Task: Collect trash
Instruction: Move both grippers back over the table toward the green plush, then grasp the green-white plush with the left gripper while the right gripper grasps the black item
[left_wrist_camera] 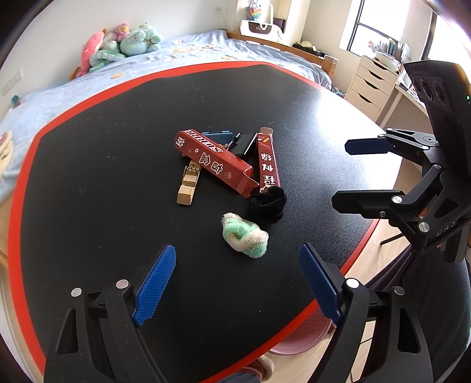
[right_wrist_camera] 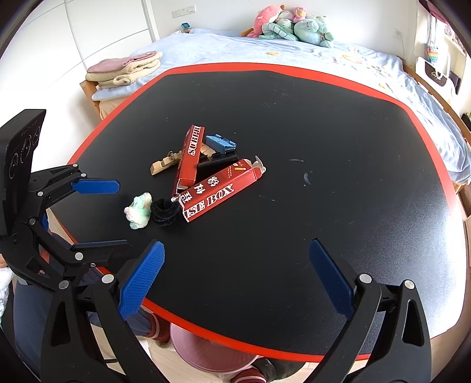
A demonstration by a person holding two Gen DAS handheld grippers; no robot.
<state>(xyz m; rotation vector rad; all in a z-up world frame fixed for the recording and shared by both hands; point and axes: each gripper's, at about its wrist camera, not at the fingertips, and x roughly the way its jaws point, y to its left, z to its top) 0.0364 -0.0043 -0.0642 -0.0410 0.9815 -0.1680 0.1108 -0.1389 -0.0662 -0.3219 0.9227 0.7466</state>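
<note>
A bedroom: a black table (left_wrist_camera: 117, 176) with a red rim stands beside a bed (right_wrist_camera: 294, 56) with a pale blue cover and a heap of soft toys (right_wrist_camera: 294, 26) at its head.

The trash lies in one loose pile near the middle of the table. Two red cardboard boxes lean together in a V: the first box (left_wrist_camera: 215, 162) rests across a wooden clip (left_wrist_camera: 188, 185), hiding its far end, and the second box (left_wrist_camera: 268, 160) has an open flap. In the gap between them a black clip (left_wrist_camera: 244, 144) and a blue object (left_wrist_camera: 217, 136) are partly covered and hard to make out. A black fuzzy ring (left_wrist_camera: 266, 206) touches the near ends of the boxes, and a green and white fuzzy knot (left_wrist_camera: 245, 235) lies just beside it, nearest the table edge.

The left gripper (left_wrist_camera: 238, 280) hangs over the near edge, its blue pads spread apart with nothing between them; the fuzzy knot is just ahead of it. The right gripper (right_wrist_camera: 237, 274) is likewise spread wide and empty, over bare table well short of the pile.

Below the table edge a pink bin (right_wrist_camera: 212, 350) is mostly cut off. Only the right view shows the folded towels (right_wrist_camera: 126, 69) on the bed end; only the left view shows the white drawers (left_wrist_camera: 372, 85) and the window (left_wrist_camera: 382, 26).
</note>
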